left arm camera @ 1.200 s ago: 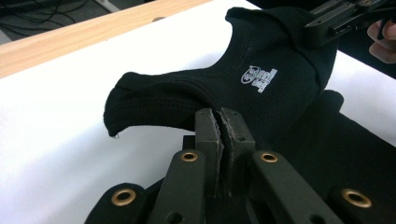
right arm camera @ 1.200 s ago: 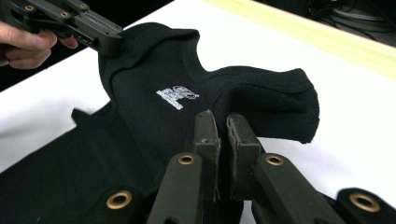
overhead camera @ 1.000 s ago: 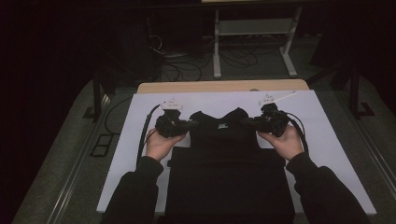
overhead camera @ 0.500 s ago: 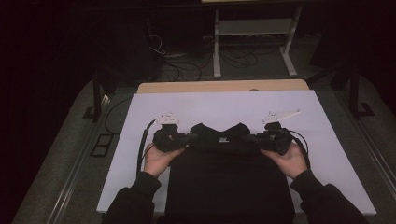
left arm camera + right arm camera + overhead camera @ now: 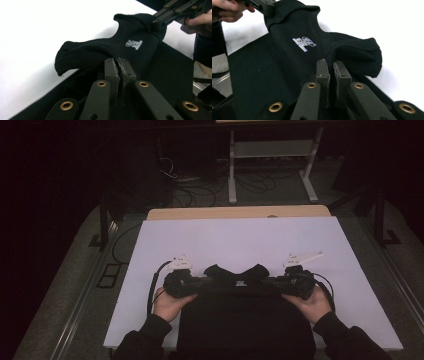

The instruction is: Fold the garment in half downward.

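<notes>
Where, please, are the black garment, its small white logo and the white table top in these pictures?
black garment (image 5: 245, 320): high view, on its flat body.
white logo (image 5: 134, 44): left gripper view, on the print below the neckline.
white table top (image 5: 240, 240): high view, on bare surface.

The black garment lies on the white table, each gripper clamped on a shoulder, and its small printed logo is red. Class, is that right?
Not quite. The logo on the black garment is white, as the left gripper view shows. The left gripper and right gripper are indeed clamped on it.

- A black shirt (image 5: 245, 320) is lying on the white surface (image 5: 240, 240), its collar end folded toward the person.
- A small white logo (image 5: 134, 44) is showing below the neckline.
</notes>
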The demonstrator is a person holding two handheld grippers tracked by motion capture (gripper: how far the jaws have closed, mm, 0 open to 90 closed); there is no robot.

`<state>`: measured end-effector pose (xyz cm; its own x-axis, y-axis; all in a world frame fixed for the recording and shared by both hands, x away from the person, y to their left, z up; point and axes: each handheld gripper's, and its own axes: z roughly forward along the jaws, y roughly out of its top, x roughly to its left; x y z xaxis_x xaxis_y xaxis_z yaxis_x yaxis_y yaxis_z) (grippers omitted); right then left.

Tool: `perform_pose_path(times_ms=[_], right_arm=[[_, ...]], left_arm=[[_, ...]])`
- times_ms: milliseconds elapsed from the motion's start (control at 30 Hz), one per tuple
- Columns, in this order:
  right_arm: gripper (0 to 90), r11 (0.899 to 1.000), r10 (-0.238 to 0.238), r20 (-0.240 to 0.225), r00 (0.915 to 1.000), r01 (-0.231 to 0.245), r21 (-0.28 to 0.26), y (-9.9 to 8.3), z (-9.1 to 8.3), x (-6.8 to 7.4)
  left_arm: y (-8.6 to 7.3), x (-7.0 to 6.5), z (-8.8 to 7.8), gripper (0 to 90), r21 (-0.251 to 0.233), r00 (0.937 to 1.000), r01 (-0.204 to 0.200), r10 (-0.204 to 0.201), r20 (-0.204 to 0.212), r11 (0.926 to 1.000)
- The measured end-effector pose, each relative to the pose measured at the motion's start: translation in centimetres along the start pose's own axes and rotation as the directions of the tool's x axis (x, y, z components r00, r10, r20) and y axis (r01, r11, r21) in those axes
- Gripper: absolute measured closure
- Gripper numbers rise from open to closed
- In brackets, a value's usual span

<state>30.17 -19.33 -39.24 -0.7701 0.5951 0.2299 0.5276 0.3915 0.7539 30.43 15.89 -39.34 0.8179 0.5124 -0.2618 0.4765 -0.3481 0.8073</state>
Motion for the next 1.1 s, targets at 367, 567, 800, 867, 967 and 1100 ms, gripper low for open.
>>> perform_pose_path(times_ms=[367, 567, 800, 867, 967, 1100], right_arm=[[83.0, 0.999, -0.032, -0.011, 0.9994, 0.032, 0.039, -1.2, -0.2, 1.4], [83.0, 0.998, -0.028, -0.021, 0.9994, 0.029, 0.060, -1.8, -0.3, 1.7], [82.8, 0.994, -0.021, -0.044, 0.9988, 0.026, 0.108, -2.7, 0.0, 2.3], [82.7, 0.992, -0.013, -0.057, 0.9983, 0.020, 0.122, -2.9, 0.2, 2.4], [82.5, 0.989, 0.001, -0.070, 0.9975, 0.009, 0.146, -3.2, 0.3, 2.5], [82.3, 0.986, 0.026, -0.088, 0.9957, -0.012, 0.164, -3.4, 0.5, 2.7]], left_arm=[[-1.0, -1.4, -0.3, 85.7, 0.043, 0.9996, -0.019, 0.018, 0.020, 0.9989], [-2.1, -2.0, -0.4, 85.7, 0.070, 0.9996, -0.022, 0.021, 0.019, 0.9973], [-2.9, -2.4, -0.5, 85.6, 0.097, 0.9993, -0.036, 0.034, 0.016, 0.9946], [-3.2, -2.6, -0.4, 85.6, 0.107, 0.9995, -0.027, 0.025, 0.019, 0.9939], [-3.5, -2.7, -0.3, 85.4, 0.130, 0.9992, -0.032, 0.029, 0.026, 0.9910], [-3.9, -2.6, -0.1, 84.9, 0.153, 0.9995, -0.014, 0.009, 0.031, 0.9882]])
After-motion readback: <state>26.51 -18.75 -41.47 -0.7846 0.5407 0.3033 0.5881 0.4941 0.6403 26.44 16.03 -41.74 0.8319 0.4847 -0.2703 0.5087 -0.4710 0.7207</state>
